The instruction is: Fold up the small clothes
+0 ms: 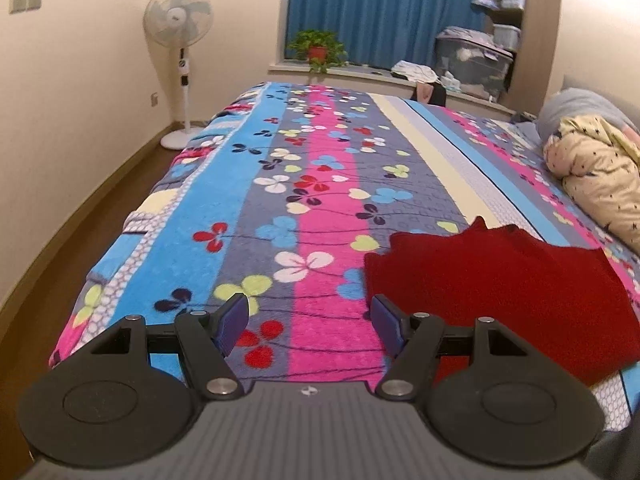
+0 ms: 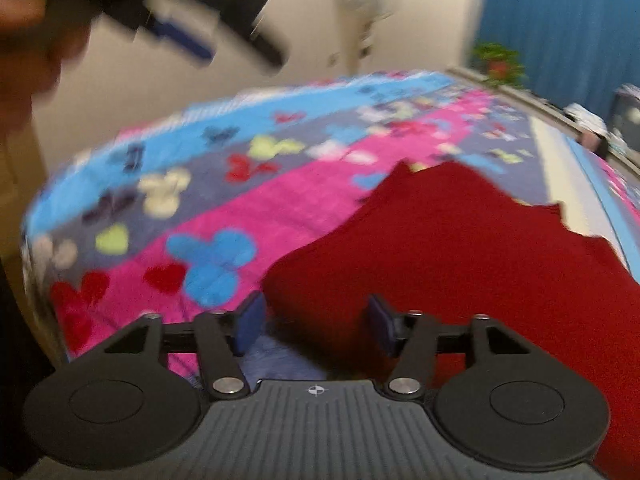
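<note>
A dark red garment lies flat on the flowered bedspread, at the lower right of the left wrist view. My left gripper is open and empty, above the bedspread just left of the garment's near edge. In the blurred right wrist view the red garment fills the lower right. My right gripper is open and empty, low over the garment's near left corner. The left gripper shows blurred at the top left of that view, held up in the air.
A standing fan is by the left wall. A potted plant and a storage bin sit on the window ledge. A cream star-print quilt lies bunched at the right of the bed.
</note>
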`<state>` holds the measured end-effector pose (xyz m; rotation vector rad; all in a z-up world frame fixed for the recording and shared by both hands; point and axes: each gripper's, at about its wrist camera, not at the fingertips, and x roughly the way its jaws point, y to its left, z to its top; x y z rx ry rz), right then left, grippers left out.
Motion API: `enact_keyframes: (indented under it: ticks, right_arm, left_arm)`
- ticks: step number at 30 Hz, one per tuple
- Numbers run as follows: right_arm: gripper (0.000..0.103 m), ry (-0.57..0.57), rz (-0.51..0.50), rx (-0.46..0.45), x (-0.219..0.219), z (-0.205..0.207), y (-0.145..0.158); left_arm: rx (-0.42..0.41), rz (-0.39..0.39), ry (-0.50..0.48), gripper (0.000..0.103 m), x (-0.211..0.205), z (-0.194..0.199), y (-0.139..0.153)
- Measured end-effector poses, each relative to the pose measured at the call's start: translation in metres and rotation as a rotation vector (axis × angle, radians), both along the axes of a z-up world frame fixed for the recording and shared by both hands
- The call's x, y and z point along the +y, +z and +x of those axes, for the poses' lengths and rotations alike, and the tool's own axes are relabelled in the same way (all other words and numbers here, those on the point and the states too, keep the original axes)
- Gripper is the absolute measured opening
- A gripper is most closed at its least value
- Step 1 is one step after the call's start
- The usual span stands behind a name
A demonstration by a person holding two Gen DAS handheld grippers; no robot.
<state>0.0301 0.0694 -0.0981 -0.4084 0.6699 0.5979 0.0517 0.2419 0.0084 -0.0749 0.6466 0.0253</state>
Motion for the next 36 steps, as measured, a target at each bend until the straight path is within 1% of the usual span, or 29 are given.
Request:
enact_keyframes:
  ticks: [1, 2, 3, 4, 6, 7, 8, 10, 12, 14, 15, 17, 18, 19, 20, 21, 22, 23, 24, 25, 26, 27, 28, 30, 31, 32, 34, 35, 36]
  right_arm:
    - [0.068, 0.003, -0.041, -0.014, 0.006, 0.0, -0.006]
    - [0.066, 0.0, -0.049, -0.031, 0.008, 0.0, -0.008]
    - [0.064, -0.015, -0.035, -0.034, 0.008, 0.003, -0.008]
    - [0.054, -0.032, -0.027, -0.032, 0.009, 0.006, -0.008]
    - [0.045, -0.037, 0.002, -0.022, 0.003, 0.011, -0.005]
    - [0.038, -0.035, 0.022, -0.011, -0.001, 0.013, -0.002]
    - [0.03, -0.033, 0.047, 0.001, -0.007, 0.016, 0.004]
    - [0.018, -0.045, 0.116, -0.001, -0.02, 0.021, 0.026]
    - [0.017, -0.117, 0.217, -0.027, -0.044, 0.028, 0.059]
    - [0.017, -0.245, 0.369, -0.044, -0.091, 0.036, 0.095]
    - [0.017, -0.332, 0.461, -0.067, -0.126, 0.037, 0.113]
    - [0.017, -0.506, 0.604, -0.129, -0.194, 0.03, 0.128]
    - [0.017, -0.615, 0.656, -0.159, -0.23, 0.023, 0.128]
    - [0.017, -0.746, 0.695, -0.179, -0.266, 0.015, 0.122]
    - [0.017, -0.867, 0.72, -0.176, -0.298, 0.007, 0.109]
    - [0.017, -0.982, 0.724, -0.143, -0.326, 0.001, 0.091]
    - [0.017, -1.075, 0.71, -0.078, -0.35, -0.001, 0.067]
    - [0.017, -1.145, 0.697, -0.005, -0.37, -0.003, 0.043]
    - [0.017, -1.217, 0.704, 0.11, -0.389, -0.004, 0.016]
    - [0.018, -1.28, 0.759, 0.203, -0.404, -0.006, -0.003]
    - [0.021, -1.336, 0.839, 0.253, -0.417, -0.012, -0.014]
    - [0.023, -1.349, 0.896, 0.251, -0.423, -0.016, -0.017]
    - [0.029, -1.331, 0.899, 0.218, -0.425, -0.016, -0.012]
    - [0.036, -1.275, 0.876, 0.154, -0.425, -0.015, -0.001]
    - [0.045, -1.245, 0.894, 0.15, -0.429, -0.014, 0.002]
    - [0.056, -1.226, 0.918, 0.161, -0.433, -0.014, 0.002]
    - [0.067, -1.214, 0.949, 0.214, -0.441, -0.011, -0.005]
    - [0.07, -1.21, 0.964, 0.246, -0.445, -0.007, -0.009]
    - [0.069, -1.204, 0.982, 0.27, -0.448, -0.005, -0.012]
  left_arm:
    - [0.0, -0.002, 0.006, 0.073, 0.002, 0.0, 0.0]
    - [0.001, -0.006, 0.011, 0.073, 0.006, -0.001, 0.0]
    - [0.002, -0.01, 0.017, 0.073, 0.009, -0.001, 0.0]
    - [0.004, -0.013, 0.022, 0.073, 0.011, -0.002, -0.001]
    - [0.009, -0.028, 0.038, 0.073, 0.018, -0.003, -0.001]
    - [0.01, -0.037, 0.045, 0.073, 0.021, -0.002, -0.002]
    - [0.012, -0.046, 0.052, 0.073, 0.022, -0.002, -0.002]
    - [0.015, -0.066, 0.06, 0.073, 0.023, 0.0, -0.001]
    - [0.015, -0.069, 0.053, 0.073, 0.019, 0.002, 0.0]
    - [0.016, -0.052, 0.036, 0.073, 0.009, 0.005, 0.0]
    - [0.016, -0.041, 0.027, 0.073, 0.004, 0.007, 0.0]
    - [0.02, -0.019, 0.011, 0.073, -0.005, 0.01, -0.002]
    - [0.024, -0.009, 0.002, 0.073, -0.011, 0.012, -0.002]
    - [0.028, -0.002, -0.004, 0.073, -0.014, 0.014, -0.004]
    - [0.032, 0.005, -0.01, 0.073, -0.018, 0.015, -0.005]
    - [0.036, 0.014, -0.019, 0.073, -0.024, 0.017, -0.006]
    - [0.04, 0.023, -0.028, 0.073, -0.029, 0.019, -0.007]
    - [0.045, 0.032, -0.035, 0.073, -0.034, 0.021, -0.008]
    - [0.052, 0.045, -0.043, 0.073, -0.041, 0.023, -0.01]
    - [0.059, 0.058, -0.05, 0.073, -0.046, 0.026, -0.013]
    - [0.068, 0.073, -0.057, 0.073, -0.053, 0.029, -0.015]
    - [0.075, 0.091, -0.067, 0.073, -0.06, 0.031, -0.017]
    - [0.079, 0.11, -0.078, 0.073, -0.067, 0.032, -0.02]
    - [0.083, 0.145, -0.099, 0.073, -0.078, 0.034, -0.023]
    - [0.086, 0.157, -0.109, 0.073, -0.083, 0.036, -0.025]
    - [0.09, 0.167, -0.118, 0.073, -0.088, 0.036, -0.027]
    - [0.098, 0.175, -0.127, 0.073, -0.093, 0.038, -0.031]
    - [0.101, 0.178, -0.131, 0.073, -0.096, 0.039, -0.032]
    - [0.105, 0.182, -0.135, 0.073, -0.1, 0.041, -0.034]
